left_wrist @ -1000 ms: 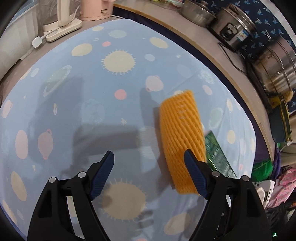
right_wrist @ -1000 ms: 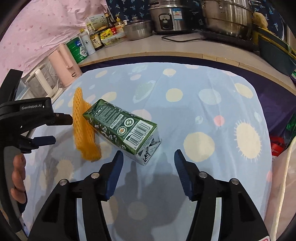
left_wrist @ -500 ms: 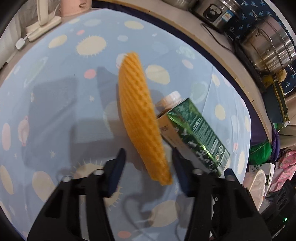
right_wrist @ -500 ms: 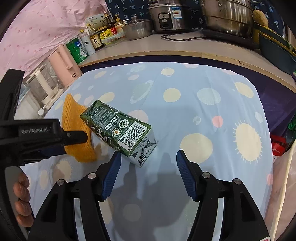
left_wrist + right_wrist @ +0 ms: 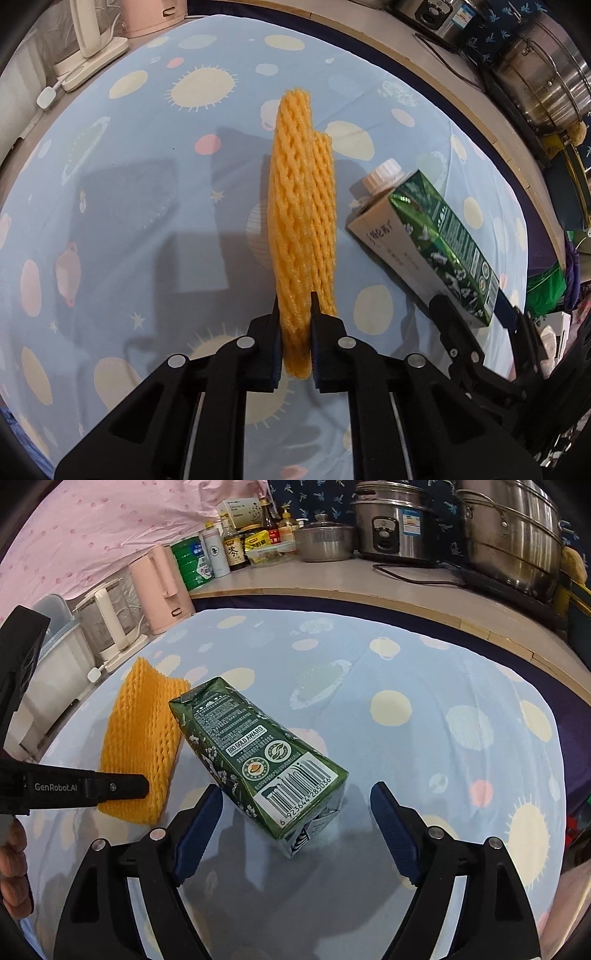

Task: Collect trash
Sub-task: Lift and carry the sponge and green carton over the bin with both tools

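An orange foam fruit net (image 5: 303, 221) stands on edge on the blue patterned tablecloth (image 5: 129, 184). My left gripper (image 5: 294, 325) is shut on the net's near end; it also shows in the right wrist view (image 5: 122, 786), clamped on the net (image 5: 140, 738). A green drink carton (image 5: 258, 753) with a white cap (image 5: 382, 175) lies on its side just right of the net. My right gripper (image 5: 295, 830) is open, its jaws on either side of the carton's barcode end, apart from it.
A wooden counter (image 5: 369, 587) curves behind the table with a rice cooker (image 5: 395, 528), steel pots (image 5: 509, 531), bottles and a green tin (image 5: 194, 563). A pink kettle (image 5: 162, 587) and a white kettle (image 5: 107, 627) stand at the left edge.
My left gripper swung over to the net and shut on its near end. My right gripper moved closer to the carton's barcode end and stays open.
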### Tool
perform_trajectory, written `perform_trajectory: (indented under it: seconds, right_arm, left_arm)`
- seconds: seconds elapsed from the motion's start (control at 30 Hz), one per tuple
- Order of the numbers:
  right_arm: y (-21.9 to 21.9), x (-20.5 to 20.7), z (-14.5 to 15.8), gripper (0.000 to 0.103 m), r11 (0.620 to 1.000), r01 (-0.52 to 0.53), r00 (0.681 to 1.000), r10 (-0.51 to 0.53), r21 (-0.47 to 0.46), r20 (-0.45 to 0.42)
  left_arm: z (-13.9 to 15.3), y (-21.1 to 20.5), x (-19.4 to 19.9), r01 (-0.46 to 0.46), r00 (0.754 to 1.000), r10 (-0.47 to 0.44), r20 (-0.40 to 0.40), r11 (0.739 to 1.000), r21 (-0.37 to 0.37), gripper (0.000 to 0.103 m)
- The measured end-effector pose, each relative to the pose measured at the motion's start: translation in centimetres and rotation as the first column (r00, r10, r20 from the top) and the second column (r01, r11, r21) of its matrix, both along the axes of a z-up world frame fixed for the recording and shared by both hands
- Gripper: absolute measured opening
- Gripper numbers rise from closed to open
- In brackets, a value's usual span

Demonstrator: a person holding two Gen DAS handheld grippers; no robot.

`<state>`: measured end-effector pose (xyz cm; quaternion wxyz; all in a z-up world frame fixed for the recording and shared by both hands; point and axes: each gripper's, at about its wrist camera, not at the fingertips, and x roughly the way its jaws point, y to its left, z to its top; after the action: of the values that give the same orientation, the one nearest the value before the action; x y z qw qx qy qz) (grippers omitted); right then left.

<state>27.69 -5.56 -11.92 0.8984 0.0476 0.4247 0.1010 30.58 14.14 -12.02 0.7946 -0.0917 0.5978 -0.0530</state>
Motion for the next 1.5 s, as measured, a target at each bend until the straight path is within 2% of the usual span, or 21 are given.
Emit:
perform_trajectory:
  seconds: [0.1,0.17,0.2,0.33,0.53,0.8,0.97,1.37,1.5]
  right_arm:
    - [-0.1,0.6,0.0,0.079,0.999,-0.034,0.999,0.035,0.022,-0.012]
    - [0.3,0.5,0.2,0.072,0.998,-0.066,0.998,0.067,0.021,-0.02]
    - [0.5,0.4,0.3,0.063,0.996,-0.081,0.996,0.082,0.026,-0.026]
    - [1.0,-0.6,0.4,0.06,0.997,-0.069,0.997,0.07,0.02,-0.039]
    - [0.5,-3.9,1.2,0.058,0.999,-0.002,0.999,0.004,0.046,-0.05]
    - [-0.4,-8.3,2.5,0.056,0.994,0.091,0.993,-0.085,0.067,-0.086]
    - [-1.5,-11.3,3.9,0.054,0.986,0.151,0.986,-0.145,0.071,-0.077]
    - [-5.1,-18.6,6.5,0.051,0.96,0.262,0.965,-0.259,0.102,-0.036]
    - [-5.7,-20.6,6.0,0.051,0.954,0.271,0.962,-0.265,0.125,-0.065]
  left_arm:
    - [0.0,-0.2,0.0,0.002,1.0,-0.002,0.0,1.0,0.01,0.011]
    - [0.1,-0.3,-0.1,0.005,1.0,-0.005,0.001,1.0,0.018,0.011]
    - [0.1,-0.3,-0.1,0.005,1.0,-0.005,0.002,1.0,0.022,0.011]
    - [0.3,-0.6,-0.3,0.007,1.0,-0.007,0.003,1.0,0.031,0.011]
    - [0.6,-1.1,-1.5,0.024,1.0,-0.024,0.005,0.999,0.041,0.011]
    - [1.9,-2.6,-4.8,0.08,0.997,-0.081,0.014,0.996,0.047,0.01]
    - [3.1,-4.0,-7.3,0.119,0.992,-0.121,0.031,0.992,0.051,0.01]
    - [6.1,-9.2,-13.1,0.238,0.966,-0.242,0.093,0.97,0.057,0.01]
    - [6.1,-10.4,-14.9,0.273,0.957,-0.277,0.09,0.96,0.057,0.01]
